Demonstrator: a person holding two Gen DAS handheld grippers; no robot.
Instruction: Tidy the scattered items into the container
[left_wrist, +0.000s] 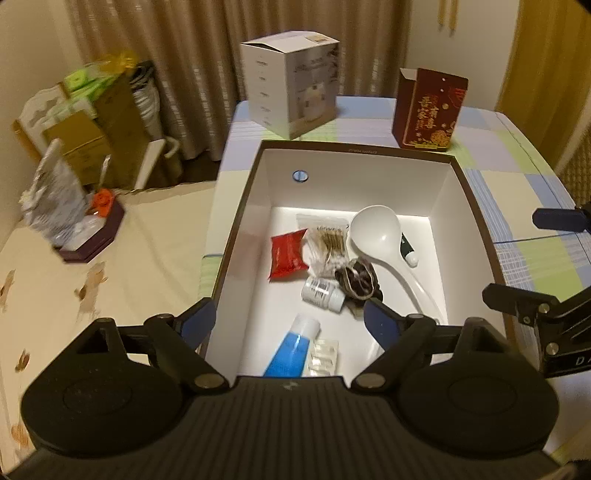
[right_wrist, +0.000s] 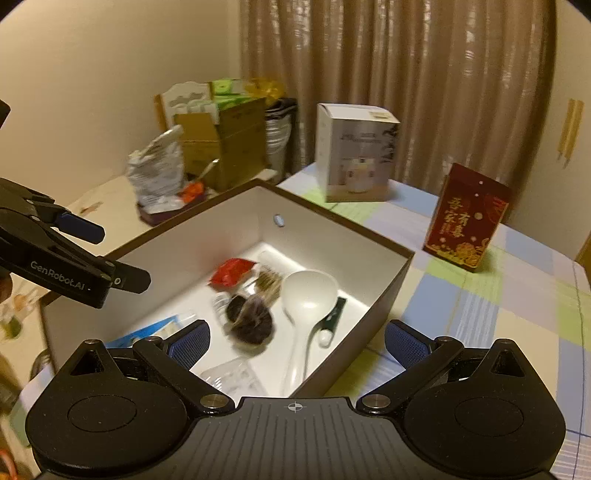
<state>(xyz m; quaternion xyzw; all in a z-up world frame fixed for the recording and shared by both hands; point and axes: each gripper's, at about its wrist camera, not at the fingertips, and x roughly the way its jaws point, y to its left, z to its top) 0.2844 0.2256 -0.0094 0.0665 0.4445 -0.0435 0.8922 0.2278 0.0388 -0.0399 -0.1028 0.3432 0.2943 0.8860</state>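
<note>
An open white box with a brown rim (left_wrist: 474, 192) (right_wrist: 399, 266) stands on the table. Inside lie a white ladle (left_wrist: 376, 230) (right_wrist: 308, 295), a red packet (left_wrist: 288, 253) (right_wrist: 232, 271), a bag of cotton swabs (left_wrist: 328, 247), a dark hair tie (left_wrist: 356, 282) (right_wrist: 251, 319), a small white bottle (left_wrist: 321, 291), a blue tube (left_wrist: 291, 349), a clear blister pack (left_wrist: 325, 356) (right_wrist: 236, 376) and a small green tube (left_wrist: 408, 251) (right_wrist: 332, 321). My left gripper (left_wrist: 290, 323) is open and empty above the box's near edge. My right gripper (right_wrist: 295, 341) is open and empty over the box's near right corner.
A white carton (left_wrist: 295, 88) (right_wrist: 356, 155) and a red gift box (left_wrist: 428, 110) (right_wrist: 467, 218) stand on the checked tablecloth (right_wrist: 498, 314) behind the container. Cardboard boxes and bags (left_wrist: 85, 140) are piled at the left by the curtain. The other gripper shows at each view's edge.
</note>
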